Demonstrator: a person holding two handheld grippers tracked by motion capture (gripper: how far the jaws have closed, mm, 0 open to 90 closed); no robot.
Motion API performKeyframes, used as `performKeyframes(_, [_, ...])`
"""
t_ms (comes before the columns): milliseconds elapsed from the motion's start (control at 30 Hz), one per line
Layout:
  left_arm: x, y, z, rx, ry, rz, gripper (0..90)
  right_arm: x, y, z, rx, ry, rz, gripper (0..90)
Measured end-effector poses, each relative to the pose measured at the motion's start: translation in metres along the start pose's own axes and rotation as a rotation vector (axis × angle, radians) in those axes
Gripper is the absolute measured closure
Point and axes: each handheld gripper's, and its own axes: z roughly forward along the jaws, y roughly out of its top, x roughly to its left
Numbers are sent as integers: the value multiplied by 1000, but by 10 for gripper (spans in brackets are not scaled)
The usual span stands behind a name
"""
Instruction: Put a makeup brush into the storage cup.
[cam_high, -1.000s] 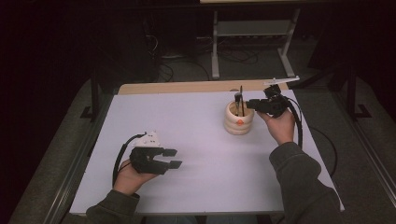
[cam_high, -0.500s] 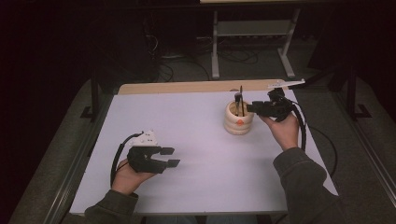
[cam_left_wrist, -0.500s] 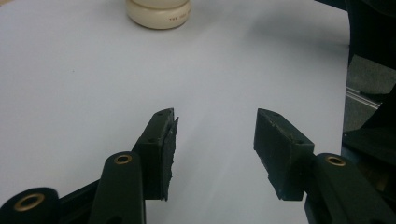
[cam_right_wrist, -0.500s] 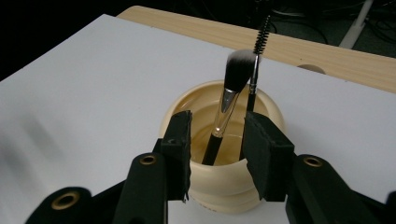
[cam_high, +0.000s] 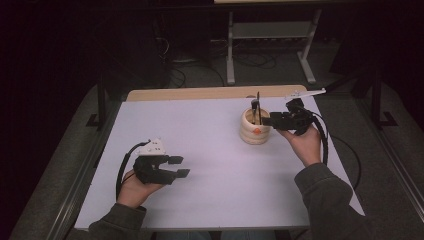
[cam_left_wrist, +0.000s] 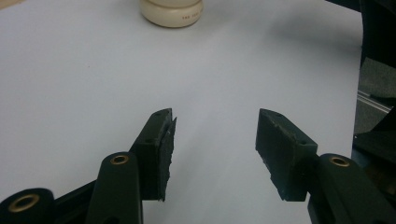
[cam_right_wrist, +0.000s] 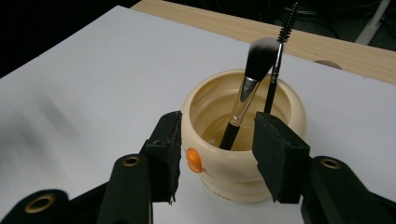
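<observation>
Hardly anything moved: right gripper (cam_high: 266, 120) still mid-right by cup (cam_high: 254, 128) w/ brushes (cam_right_wrist: 249, 88), jaws wide, empty. Left gripper (cam_high: 179, 167) lower left, wide, wrist level.

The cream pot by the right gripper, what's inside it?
Inside the cream pot stand a makeup brush with a fluffy head and a thin mascara-type wand, both leaning on the far rim. Their lower ends are hidden behind the near wall.
</observation>
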Motion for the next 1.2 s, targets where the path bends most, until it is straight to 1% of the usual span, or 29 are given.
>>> performKeyframes(67, [0,0,-1,-6,3,-6,455,1,-1,0,0,2,-2,493])
performKeyframes(100, [1,0,-2,-3,9,-1,455,1,-1,0,2,5,-2,488])
performKeyframes(167, [1,0,-2,-1,13,-4,452,2,-2,0,-1,8,-8,478])
performKeyframes(200, [1,-1,-2,-1,15,-5,451,3,-3,0,2,11,-1,474])
performKeyframes(267, [1,-1,-2,-1,18,-7,447,4,-4,-1,-5,14,-1,467])
performKeyframes(367, [2,-1,-2,4,23,-1,439,5,-5,-2,-1,15,-1,453])
performKeyframes(433, [3,-1,-2,4,26,-2,434,4,-6,-3,-6,16,-10,449])
performKeyframes(500, [4,-1,-3,10,31,2,428,5,-7,-4,0,21,-2,442])
performKeyframes(633, [4,-2,-3,0,36,-12,418,6,-9,-5,-2,25,-3,430])
performKeyframes(733, [5,-2,-4,4,42,-14,410,7,-10,-6,-5,27,-13,422])
performKeyframes(967, [6,-3,-4,3,48,-15,395,11,-13,-7,-6,36,-16,410])
performKeyframes(1100, [6,-3,-5,4,55,-26,389,13,-15,-7,-10,40,-21,401])
performKeyframes(1200, [6,-4,-5,4,59,-26,381,14,-18,-7,-9,43,-25,395])
